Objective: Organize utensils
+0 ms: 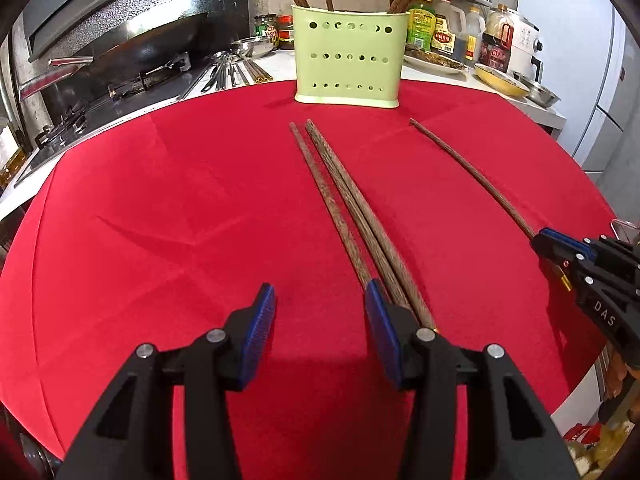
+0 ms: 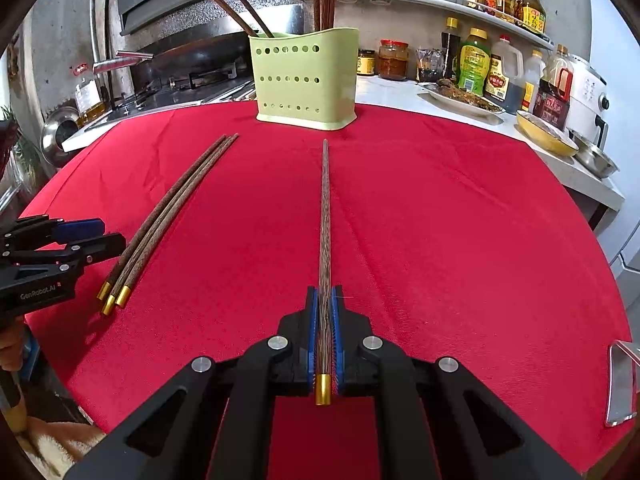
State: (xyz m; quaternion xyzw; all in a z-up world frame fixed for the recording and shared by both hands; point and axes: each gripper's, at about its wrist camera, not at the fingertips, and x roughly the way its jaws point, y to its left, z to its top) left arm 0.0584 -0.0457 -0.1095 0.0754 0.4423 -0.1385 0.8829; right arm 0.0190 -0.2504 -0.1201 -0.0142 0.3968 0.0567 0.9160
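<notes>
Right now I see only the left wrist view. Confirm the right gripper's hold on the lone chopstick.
Observer: The right gripper is shut on the lone chopstick; its gold cap pokes out behind the pads.
Operator: Count the loose chopsticks for me.
Observer: Three loose chopsticks lie side by side; from the right wrist view, each gold-tipped near end shows separately.

chopsticks (image 2: 325,216): grainy wood, brass-look tips | holder (image 2: 306,80): matt plastic | tablecloth (image 2: 440,240): woven cloth
</notes>
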